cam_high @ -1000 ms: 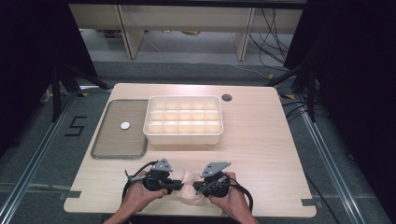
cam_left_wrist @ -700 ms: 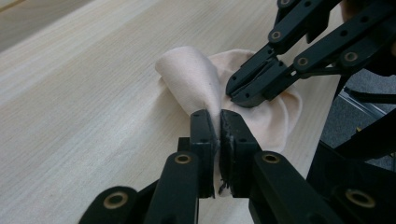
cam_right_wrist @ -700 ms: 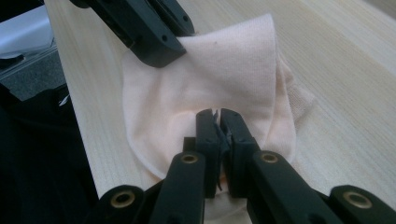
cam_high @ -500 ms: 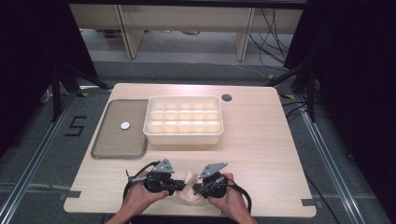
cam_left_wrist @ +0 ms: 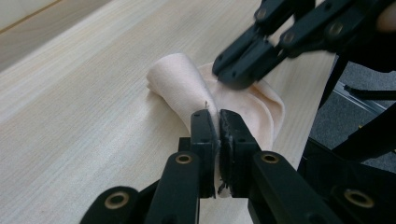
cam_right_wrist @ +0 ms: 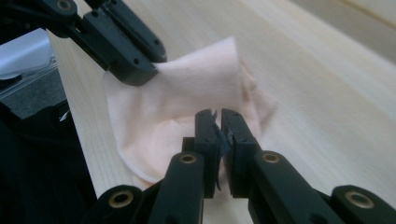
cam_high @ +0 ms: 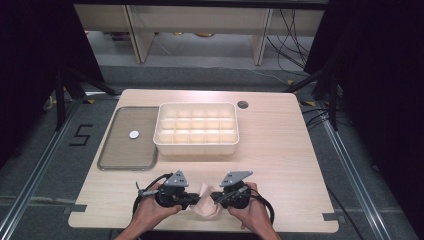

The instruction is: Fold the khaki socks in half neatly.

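A small pale pink cloth (cam_high: 205,207) lies bunched near the table's front edge, between the two hands. My left gripper (cam_high: 193,201) comes at it from the left and is shut on its edge; in the left gripper view the jaws (cam_left_wrist: 218,119) pinch a fold of the cloth (cam_left_wrist: 180,84), with the right gripper's tips (cam_left_wrist: 243,70) beyond. My right gripper (cam_high: 216,199) comes from the right and is shut on the cloth too; in the right gripper view its jaws (cam_right_wrist: 217,117) nip the cloth (cam_right_wrist: 187,100), and the left gripper's tips (cam_right_wrist: 133,70) bite its far corner.
A white compartment tray (cam_high: 197,146) stands at the middle of the table. Left of it lies a flat grey tray (cam_high: 120,150) with a small white disc (cam_high: 134,134) on it. A cable hole (cam_high: 243,104) sits at the back right. The table's front edge runs right beside the cloth.
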`<move>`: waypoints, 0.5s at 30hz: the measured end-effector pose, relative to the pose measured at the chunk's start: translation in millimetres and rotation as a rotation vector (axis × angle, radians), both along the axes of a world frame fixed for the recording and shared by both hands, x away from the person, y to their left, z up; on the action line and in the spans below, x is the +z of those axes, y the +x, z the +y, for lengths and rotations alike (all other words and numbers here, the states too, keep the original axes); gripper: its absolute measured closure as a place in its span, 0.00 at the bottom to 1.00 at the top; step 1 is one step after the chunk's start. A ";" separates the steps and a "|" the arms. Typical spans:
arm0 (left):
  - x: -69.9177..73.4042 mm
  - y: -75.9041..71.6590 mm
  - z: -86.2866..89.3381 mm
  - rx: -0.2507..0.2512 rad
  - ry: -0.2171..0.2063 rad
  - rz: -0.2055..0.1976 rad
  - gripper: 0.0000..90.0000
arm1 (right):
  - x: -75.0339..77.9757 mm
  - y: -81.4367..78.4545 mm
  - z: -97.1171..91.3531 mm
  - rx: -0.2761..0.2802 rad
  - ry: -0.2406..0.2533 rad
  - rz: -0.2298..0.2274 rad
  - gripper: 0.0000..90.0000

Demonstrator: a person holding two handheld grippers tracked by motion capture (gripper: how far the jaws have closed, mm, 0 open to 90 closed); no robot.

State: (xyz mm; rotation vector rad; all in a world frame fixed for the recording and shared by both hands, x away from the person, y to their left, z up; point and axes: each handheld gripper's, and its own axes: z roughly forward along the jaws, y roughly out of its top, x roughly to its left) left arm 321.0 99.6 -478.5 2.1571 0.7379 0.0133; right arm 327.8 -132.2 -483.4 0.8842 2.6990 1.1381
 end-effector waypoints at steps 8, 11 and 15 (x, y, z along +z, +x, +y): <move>1.7 -1.5 -2.1 0.000 0.001 -0.006 0.93 | -11.5 1.8 -5.3 -0.023 -0.050 0.054 0.95; 3.8 -1.9 -5.3 -0.013 0.011 -0.023 0.93 | -14.9 5.0 -4.7 -0.016 -0.049 0.042 0.96; 6.9 -6.5 -15.6 -0.034 0.010 -0.033 0.93 | -14.6 4.0 -4.8 -0.024 -0.038 0.063 0.96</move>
